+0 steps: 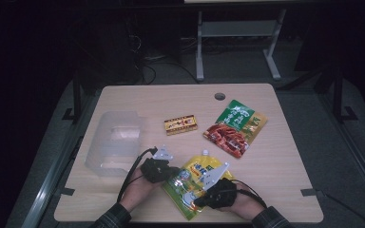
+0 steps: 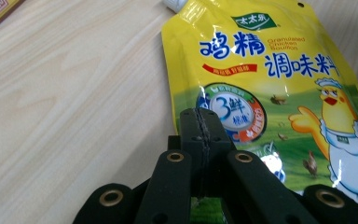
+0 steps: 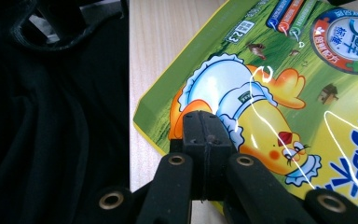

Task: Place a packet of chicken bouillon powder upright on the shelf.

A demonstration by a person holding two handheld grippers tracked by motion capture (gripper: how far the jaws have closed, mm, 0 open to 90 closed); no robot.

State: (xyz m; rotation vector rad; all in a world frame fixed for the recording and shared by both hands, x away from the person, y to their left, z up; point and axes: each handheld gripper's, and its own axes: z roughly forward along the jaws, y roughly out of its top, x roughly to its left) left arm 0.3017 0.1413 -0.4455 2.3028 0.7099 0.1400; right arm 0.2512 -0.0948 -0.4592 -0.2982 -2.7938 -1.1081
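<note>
Already both pairs of jaws stood pressed flat together, with no gap between their black pads. The left gripper (image 2: 200,140) sat at the left edge of the glossy yellow-and-green spouted seasoning pouch with a cartoon chicken (image 2: 270,93), over the round badge; whether a fold of film was caught between those pads could not be told. The right gripper (image 3: 204,140) lay over the chicken print near the pouch's lower corner, closed likewise, any pinch hidden.

Outward from the fingertips, the pouch lay flat on the pale wooden table (image 1: 275,156), its white spout pointing away from the person. Beyond the left fingers a clear plastic tub (image 1: 114,142) stood well apart, a small red-and-yellow carton (image 1: 181,125) farther ahead, and a green-and-red flat food packet (image 1: 235,127) ahead of the right fingers.

The risk, as I judged it, was slippage: slick film held at an edge would slide out if lifted, or the two hands pulling unevenly would crease or swing the pouch off the near edge
</note>
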